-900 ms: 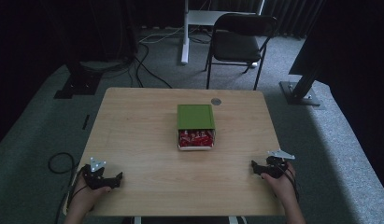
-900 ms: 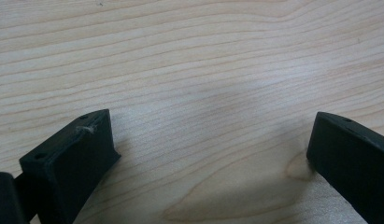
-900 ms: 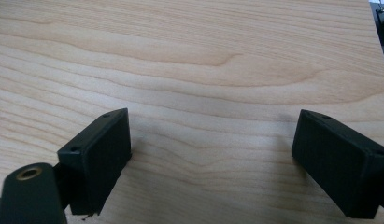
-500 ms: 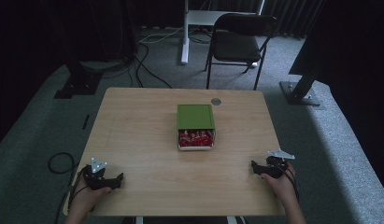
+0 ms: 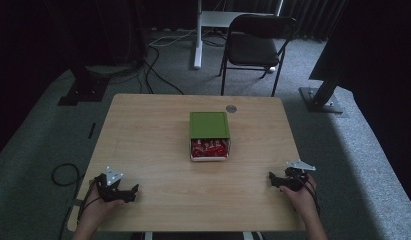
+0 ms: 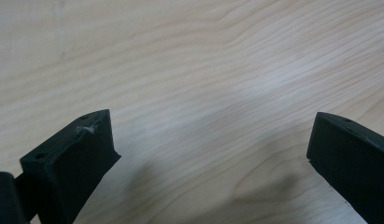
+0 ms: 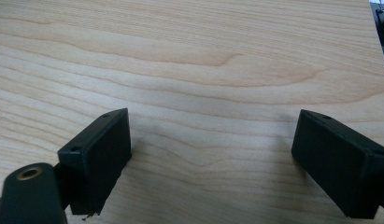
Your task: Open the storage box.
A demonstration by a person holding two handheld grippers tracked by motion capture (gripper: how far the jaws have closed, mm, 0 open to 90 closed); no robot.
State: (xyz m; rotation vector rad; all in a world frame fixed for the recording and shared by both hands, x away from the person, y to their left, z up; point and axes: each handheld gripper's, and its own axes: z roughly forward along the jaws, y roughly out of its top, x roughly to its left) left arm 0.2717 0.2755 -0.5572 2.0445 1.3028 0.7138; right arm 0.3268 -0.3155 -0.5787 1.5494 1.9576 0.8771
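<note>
starting at the lower left of the high view, the left gripper sits low over the wooden table, held in a hand that comes in from the bottom edge, with its cable trailing off toward the floor. in the left gripper view its two black jaws stand spread wide apart with bare wood grain between them, pinching nothing. moving to the middle of the frame, there's a green box lying flat on the table, and its tray is slid out toward the bottom of the picture, packed with red wrapped things, too small to say what exactly. just above and right of the box there's a small round grey disc set in the tabletop. both grippers are well apart from the box. over at the lower right, the right gripper is close to the table too, near the right edge, with its grey plate on top. the right gripper view shows its jaws spread wide as well, plain wood between them. upper right of centre, past the table, a dark folding chair stands on the grey carpet.
</note>
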